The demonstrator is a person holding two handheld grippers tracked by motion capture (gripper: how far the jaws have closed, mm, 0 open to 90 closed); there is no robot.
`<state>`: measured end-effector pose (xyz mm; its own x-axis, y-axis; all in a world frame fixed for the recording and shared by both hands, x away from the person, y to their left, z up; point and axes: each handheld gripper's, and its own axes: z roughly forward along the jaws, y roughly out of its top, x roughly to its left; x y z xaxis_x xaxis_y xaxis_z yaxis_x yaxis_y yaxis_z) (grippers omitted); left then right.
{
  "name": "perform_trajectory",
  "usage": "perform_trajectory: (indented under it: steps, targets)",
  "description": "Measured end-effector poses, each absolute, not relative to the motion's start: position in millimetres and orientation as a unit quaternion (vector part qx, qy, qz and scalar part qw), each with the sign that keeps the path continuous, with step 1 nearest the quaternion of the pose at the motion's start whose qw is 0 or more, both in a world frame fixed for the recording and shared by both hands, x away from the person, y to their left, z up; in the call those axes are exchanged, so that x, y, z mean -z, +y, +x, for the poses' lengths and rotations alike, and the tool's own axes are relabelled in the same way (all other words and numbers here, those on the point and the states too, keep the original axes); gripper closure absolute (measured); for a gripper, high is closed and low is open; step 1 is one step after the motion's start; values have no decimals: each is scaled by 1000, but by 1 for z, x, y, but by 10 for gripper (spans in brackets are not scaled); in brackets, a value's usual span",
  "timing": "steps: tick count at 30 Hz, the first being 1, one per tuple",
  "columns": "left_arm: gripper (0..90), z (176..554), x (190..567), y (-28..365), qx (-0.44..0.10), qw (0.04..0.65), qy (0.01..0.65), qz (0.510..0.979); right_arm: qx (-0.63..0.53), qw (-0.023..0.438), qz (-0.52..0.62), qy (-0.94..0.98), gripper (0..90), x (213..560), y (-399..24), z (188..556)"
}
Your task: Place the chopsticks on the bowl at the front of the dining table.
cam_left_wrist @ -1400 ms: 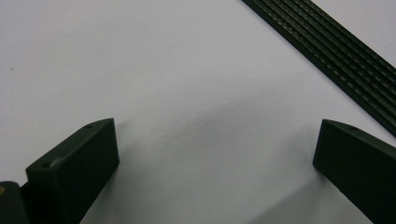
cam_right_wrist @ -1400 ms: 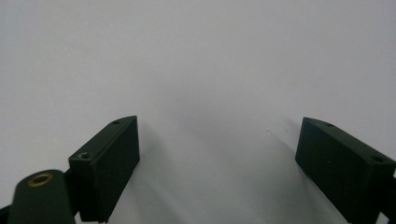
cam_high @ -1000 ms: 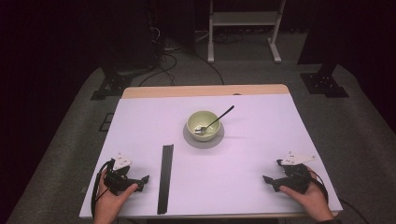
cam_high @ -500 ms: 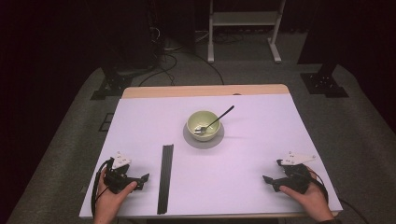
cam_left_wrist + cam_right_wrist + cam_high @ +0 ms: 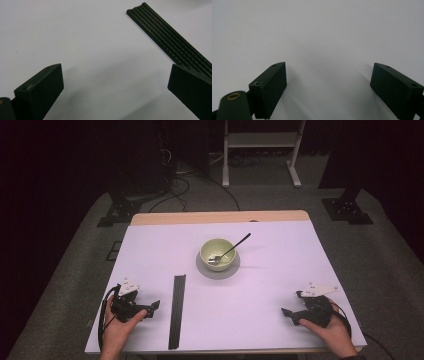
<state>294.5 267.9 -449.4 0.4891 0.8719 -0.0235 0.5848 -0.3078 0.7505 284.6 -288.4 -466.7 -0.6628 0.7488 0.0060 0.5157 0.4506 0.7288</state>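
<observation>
1. Plainly, no writing or label is readable on anything.
2. Left gripper (image 5: 150,309) rests near-left on the tabletop (image 5: 270,285), fingers open, just beside the black strip (image 5: 177,310).
3. Right gripper (image 5: 290,312) rests near-right, fingers open, holding nothing.

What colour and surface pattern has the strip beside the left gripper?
Black, with lengthwise ridges; the strip shows best in the left gripper view.
</observation>
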Motion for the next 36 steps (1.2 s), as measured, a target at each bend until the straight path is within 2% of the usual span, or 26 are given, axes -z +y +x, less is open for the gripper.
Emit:
perform_trajectory:
  steps: [36]
  targets:
    - [0,330,447,231,-197,355,456,792,-363,161,377,837,120,467,-288,284]
